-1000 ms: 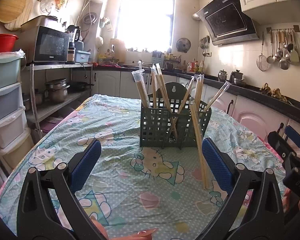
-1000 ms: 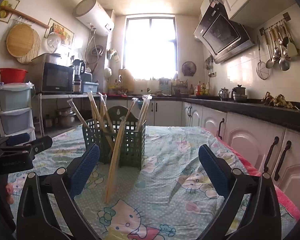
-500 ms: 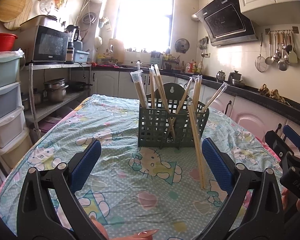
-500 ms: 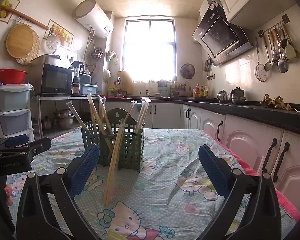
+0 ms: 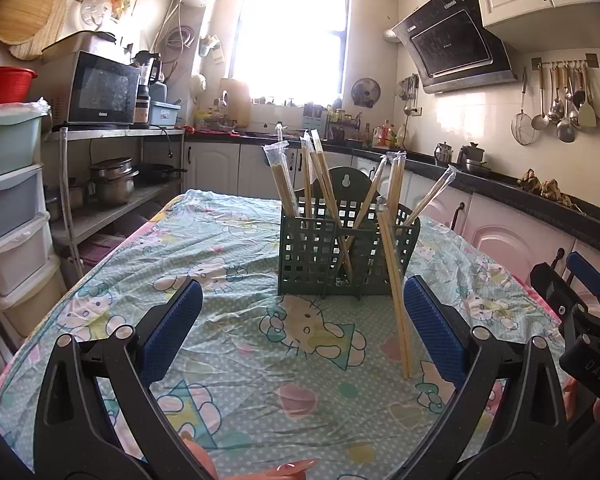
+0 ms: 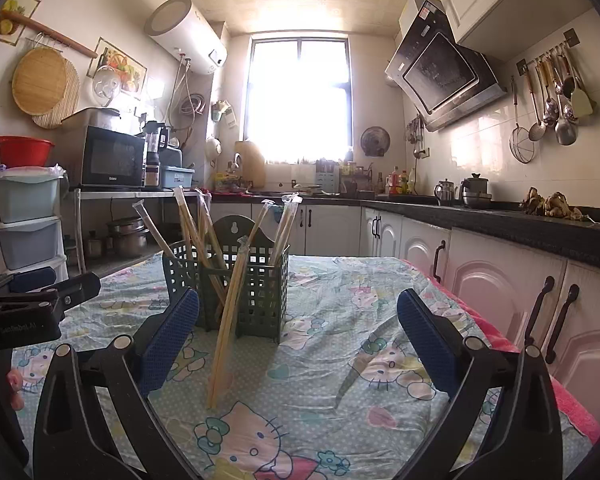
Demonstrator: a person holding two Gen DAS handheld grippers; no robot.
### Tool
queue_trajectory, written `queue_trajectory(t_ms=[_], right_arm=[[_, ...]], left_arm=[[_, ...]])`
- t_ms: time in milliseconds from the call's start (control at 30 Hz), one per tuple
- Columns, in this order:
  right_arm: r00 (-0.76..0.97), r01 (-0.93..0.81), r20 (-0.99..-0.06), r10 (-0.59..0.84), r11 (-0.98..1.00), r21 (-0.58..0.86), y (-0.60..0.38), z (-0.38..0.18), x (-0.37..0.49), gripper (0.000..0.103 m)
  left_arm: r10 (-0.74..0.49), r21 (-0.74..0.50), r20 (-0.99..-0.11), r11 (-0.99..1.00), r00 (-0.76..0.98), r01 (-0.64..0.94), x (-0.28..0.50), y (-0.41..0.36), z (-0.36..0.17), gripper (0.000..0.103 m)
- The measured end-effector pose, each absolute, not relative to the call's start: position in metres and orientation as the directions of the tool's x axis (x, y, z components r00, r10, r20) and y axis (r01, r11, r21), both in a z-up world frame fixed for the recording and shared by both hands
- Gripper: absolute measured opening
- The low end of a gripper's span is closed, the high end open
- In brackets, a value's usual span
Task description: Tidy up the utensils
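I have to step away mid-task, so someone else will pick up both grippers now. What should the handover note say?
Left gripper: open, holding nothing, low over the table, facing the holder.
Right gripper: open, holding nothing, same height.
Green utensil holder stands upright mid-table on the cartoon-print tablecloth.
Done: several wrapped chopstick pairs stand inside its compartments.
Left: one wrapped pair is outside, its foot on the cloth, its top leaning against the holder's front. Pick it up and drop it into a compartment.
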State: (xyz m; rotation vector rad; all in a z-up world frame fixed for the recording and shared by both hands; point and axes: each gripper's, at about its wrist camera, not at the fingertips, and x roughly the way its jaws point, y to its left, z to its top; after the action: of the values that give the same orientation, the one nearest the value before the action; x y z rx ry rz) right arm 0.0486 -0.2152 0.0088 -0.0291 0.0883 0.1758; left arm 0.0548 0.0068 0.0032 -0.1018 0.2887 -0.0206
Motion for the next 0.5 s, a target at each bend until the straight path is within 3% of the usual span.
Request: queue_trajectory(t_ms=[500], right_arm=[[0.981,-0.174,-0.091,0.171,0.985,-0.022,-0.2146,0.0084,0.0483,0.097]], left_arm=[[-0.035,-0.103,-0.282,0.995,0.959,0.006,0.0549,0.0071,0.0032,0.093]])
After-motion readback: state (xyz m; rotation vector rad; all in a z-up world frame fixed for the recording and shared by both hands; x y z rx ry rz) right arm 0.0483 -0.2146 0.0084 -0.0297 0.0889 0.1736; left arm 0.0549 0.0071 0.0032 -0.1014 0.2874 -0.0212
